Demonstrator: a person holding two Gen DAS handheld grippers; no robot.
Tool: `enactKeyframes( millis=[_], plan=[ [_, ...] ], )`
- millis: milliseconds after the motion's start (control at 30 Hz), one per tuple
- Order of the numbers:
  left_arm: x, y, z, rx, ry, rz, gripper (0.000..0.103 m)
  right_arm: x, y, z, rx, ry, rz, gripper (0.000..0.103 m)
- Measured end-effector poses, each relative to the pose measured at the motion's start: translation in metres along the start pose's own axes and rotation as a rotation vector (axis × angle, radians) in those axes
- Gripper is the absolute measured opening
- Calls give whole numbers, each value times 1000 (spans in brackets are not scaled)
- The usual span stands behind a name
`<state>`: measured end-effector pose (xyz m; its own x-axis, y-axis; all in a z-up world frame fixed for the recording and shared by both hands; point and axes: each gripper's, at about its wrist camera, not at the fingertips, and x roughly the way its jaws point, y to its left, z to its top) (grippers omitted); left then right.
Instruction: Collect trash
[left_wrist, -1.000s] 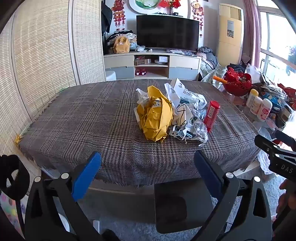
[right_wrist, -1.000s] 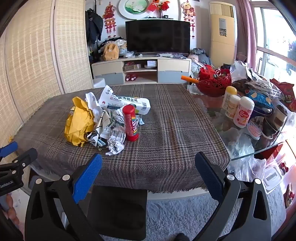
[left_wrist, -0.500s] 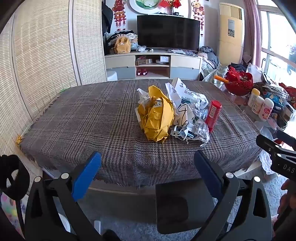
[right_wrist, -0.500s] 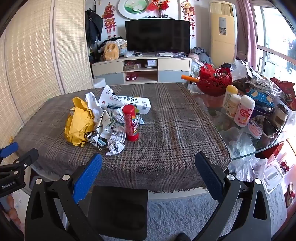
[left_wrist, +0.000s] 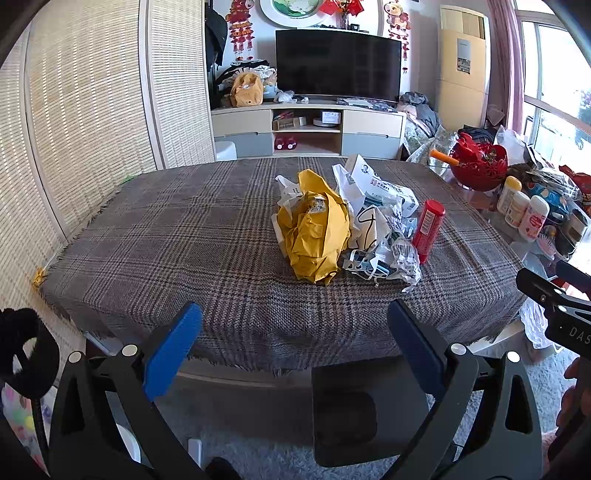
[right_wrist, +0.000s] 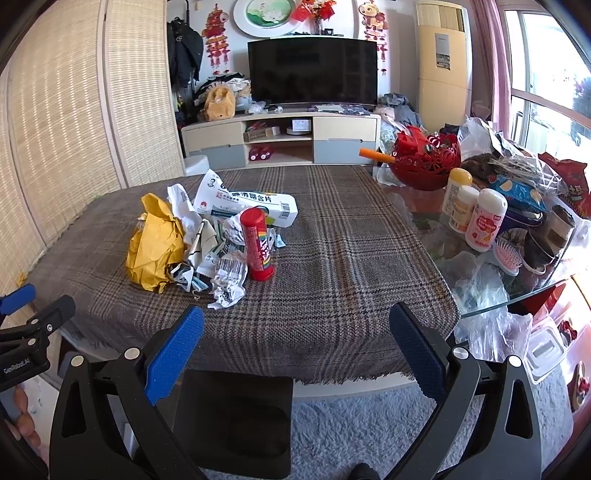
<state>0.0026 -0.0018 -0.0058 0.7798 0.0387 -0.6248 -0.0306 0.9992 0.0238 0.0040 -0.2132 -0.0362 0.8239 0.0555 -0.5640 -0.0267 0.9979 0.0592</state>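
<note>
A heap of trash lies mid-table on the plaid cloth (left_wrist: 184, 236): a crumpled yellow paper bag (left_wrist: 314, 236) (right_wrist: 155, 251), white crumpled wrappers (left_wrist: 384, 251) (right_wrist: 227, 280), a white medicine packet (right_wrist: 255, 206) (left_wrist: 384, 188) and an upright red tube (left_wrist: 428, 229) (right_wrist: 258, 249). My left gripper (left_wrist: 295, 336) is open and empty, short of the table's near edge. My right gripper (right_wrist: 297, 339) is open and empty, also short of the near edge, right of the heap.
A black chair back (left_wrist: 347, 410) (right_wrist: 236, 417) stands under the near edge. On the bare glass at the right are a red basket (right_wrist: 424, 162), bottles (right_wrist: 480, 218), a pink brush (right_wrist: 506, 254) and bags. A bamboo screen (left_wrist: 92, 122) is at the left.
Both grippers have drifted slightly closer to the table; the heap looks a little larger. Nothing on the table has moved.
</note>
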Motion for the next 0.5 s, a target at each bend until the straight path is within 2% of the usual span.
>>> enactKeyframes(
  millis=[500],
  plan=[
    [1,0,0,3,1,3,95,1,2,0,-3,2,3,100]
  ],
)
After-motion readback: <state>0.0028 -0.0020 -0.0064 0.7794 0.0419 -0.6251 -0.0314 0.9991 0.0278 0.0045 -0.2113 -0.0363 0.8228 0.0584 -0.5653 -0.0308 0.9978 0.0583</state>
